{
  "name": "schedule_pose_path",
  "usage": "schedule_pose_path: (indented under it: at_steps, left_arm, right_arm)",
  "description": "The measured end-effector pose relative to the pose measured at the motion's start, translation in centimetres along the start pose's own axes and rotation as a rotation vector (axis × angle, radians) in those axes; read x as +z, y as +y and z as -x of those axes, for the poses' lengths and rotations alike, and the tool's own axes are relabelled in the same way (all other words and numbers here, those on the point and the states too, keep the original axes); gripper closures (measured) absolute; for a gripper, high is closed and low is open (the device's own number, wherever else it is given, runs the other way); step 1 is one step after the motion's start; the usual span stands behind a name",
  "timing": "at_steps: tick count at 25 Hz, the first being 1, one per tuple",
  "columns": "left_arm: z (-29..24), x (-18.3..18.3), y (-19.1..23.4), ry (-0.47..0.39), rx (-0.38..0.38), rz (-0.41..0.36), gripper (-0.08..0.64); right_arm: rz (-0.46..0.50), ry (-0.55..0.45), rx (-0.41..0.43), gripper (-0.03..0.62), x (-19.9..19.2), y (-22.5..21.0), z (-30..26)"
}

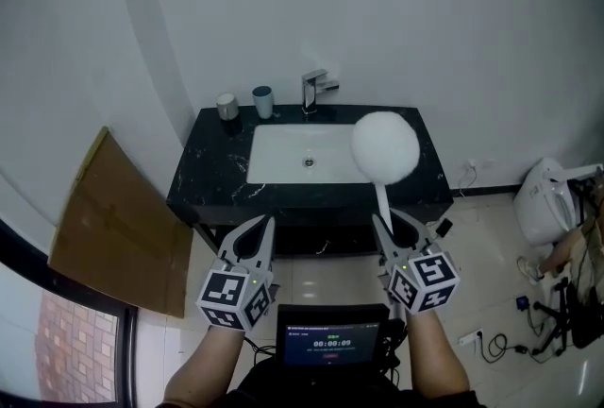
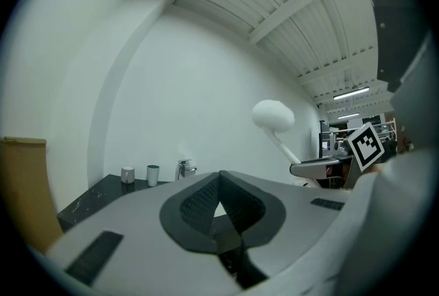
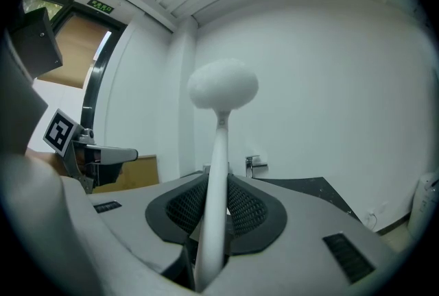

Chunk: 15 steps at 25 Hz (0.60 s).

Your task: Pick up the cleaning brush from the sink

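The cleaning brush (image 1: 385, 147) has a round white head and a thin white handle. My right gripper (image 1: 400, 229) is shut on its handle, well in front of the counter, and the head sticks out ahead over the counter's right part. In the right gripper view the brush (image 3: 222, 85) rises straight up between the jaws. The white sink (image 1: 283, 155) sits sunk in the black marble counter (image 1: 215, 175), with nothing lying in its bowl. My left gripper (image 1: 257, 233) hangs level beside the right one, shut on nothing. From the left gripper view the brush (image 2: 273, 116) shows off to the right.
A chrome tap (image 1: 315, 90) stands behind the sink, with a grey cup (image 1: 227, 106) and a blue-grey cup (image 1: 262, 100) at the counter's back left. A cardboard sheet (image 1: 121, 225) leans at the left. A white appliance (image 1: 547, 201) and cables lie on the floor at the right.
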<state>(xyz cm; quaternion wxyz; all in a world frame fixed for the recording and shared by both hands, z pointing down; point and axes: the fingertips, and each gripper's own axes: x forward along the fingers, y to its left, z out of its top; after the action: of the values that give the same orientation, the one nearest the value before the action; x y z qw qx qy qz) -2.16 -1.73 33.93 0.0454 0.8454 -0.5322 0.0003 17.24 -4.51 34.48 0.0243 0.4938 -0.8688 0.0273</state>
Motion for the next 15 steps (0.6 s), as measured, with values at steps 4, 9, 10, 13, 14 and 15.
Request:
schedule_pose_path:
  at_steps: [4, 9, 10, 13, 14, 15]
  left_arm:
    - [-0.05, -0.22, 0.15, 0.003, 0.003, 0.004, 0.558]
    - [0.21, 0.09, 0.19, -0.005, 0.004, 0.006, 0.558]
    - [0.31, 0.02, 0.15, -0.005, 0.003, 0.007, 0.558]
    - [0.52, 0.00, -0.02, -0.003, 0.003, 0.008, 0.558]
    - [0.51, 0.07, 0.00, -0.004, 0.004, 0.008, 0.558]
    - [0.47, 0.11, 0.05, -0.005, 0.004, 0.009, 0.558]
  right_arm:
    - [-0.001, 0.001, 0.006, 0.515, -0.14, 0.13, -0.27]
    - [0.010, -0.005, 0.007, 0.515, 0.34, 0.39, -0.13]
    - [0.012, -0.005, 0.008, 0.514, 0.32, 0.49, -0.07]
    - [0.018, -0.001, 0.008, 0.515, 0.30, 0.63, 0.07]
    - [0.019, -0.001, 0.008, 0.515, 0.33, 0.65, 0.05]
    - [0.020, -0.001, 0.008, 0.515, 0.32, 0.66, -0.01]
